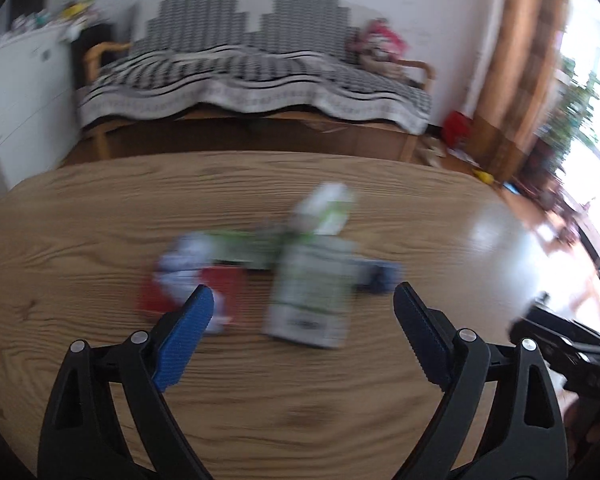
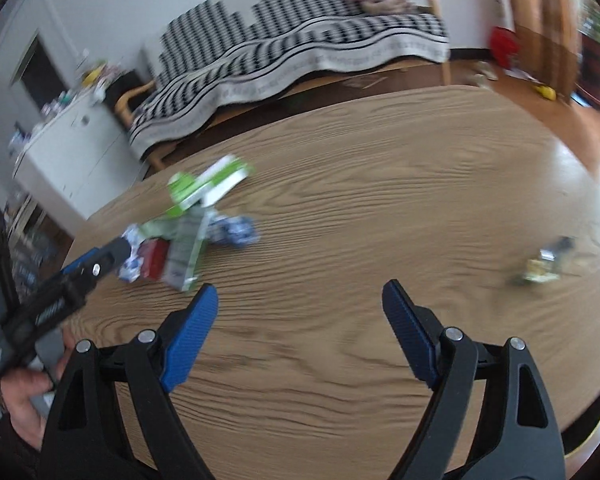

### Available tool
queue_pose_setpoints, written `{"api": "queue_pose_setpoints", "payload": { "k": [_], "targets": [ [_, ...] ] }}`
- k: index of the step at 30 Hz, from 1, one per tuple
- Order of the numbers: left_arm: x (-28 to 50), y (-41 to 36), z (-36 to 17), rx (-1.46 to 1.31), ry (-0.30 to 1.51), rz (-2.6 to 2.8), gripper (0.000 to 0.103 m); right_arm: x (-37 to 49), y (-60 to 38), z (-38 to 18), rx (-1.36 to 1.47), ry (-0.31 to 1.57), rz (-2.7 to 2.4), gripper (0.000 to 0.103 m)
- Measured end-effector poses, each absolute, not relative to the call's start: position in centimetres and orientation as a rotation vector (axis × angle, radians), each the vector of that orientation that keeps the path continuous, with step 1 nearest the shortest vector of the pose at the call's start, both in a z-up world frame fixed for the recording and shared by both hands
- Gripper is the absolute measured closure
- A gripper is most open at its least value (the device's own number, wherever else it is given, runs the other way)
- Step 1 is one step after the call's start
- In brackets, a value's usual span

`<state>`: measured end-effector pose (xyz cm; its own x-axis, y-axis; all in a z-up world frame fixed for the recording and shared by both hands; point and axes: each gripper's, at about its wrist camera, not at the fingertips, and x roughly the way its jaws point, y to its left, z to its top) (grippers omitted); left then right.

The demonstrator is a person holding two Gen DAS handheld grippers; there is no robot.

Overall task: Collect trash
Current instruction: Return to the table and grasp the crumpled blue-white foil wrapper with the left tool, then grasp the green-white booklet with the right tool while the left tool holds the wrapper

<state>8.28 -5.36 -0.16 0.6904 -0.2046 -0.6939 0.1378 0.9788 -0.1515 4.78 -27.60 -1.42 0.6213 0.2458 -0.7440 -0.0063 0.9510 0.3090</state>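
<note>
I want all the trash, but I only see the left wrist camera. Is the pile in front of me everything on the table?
Observer: No. A small crumpled wrapper lies alone on the table, far to the right of the pile.
Operator: Is the right gripper free to grab it?
Observer: Yes, the right gripper is open and holds nothing.
Operator: Is it over the wrapper?
Observer: No, in its own view the wrapper lies off to the right of it.
</note>
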Motion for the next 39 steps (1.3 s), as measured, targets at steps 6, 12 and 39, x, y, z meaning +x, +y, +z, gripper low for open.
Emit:
{"api": "queue_pose_setpoints", "payload": {
  "k": [6,12,39],
  "targets": [
    [11.8,0.1,-2.2,-0.123,0.808,-0.113,0.014,7.1,-21.6,-3.5,0.230,0.938,0.192,0.022],
    [14.2,0.9,-4.0,-0.115,0.839,-0.086,0.016,8.9,-18.4,-5.2,0.190,0.967,0.203,0.022],
    [12.7,4.4,-1.5,-0.211,0.820,-0.032,0.073,15.2,-11.0,-8.7,0.079,0.991,0.087,0.022]
  ]
}}
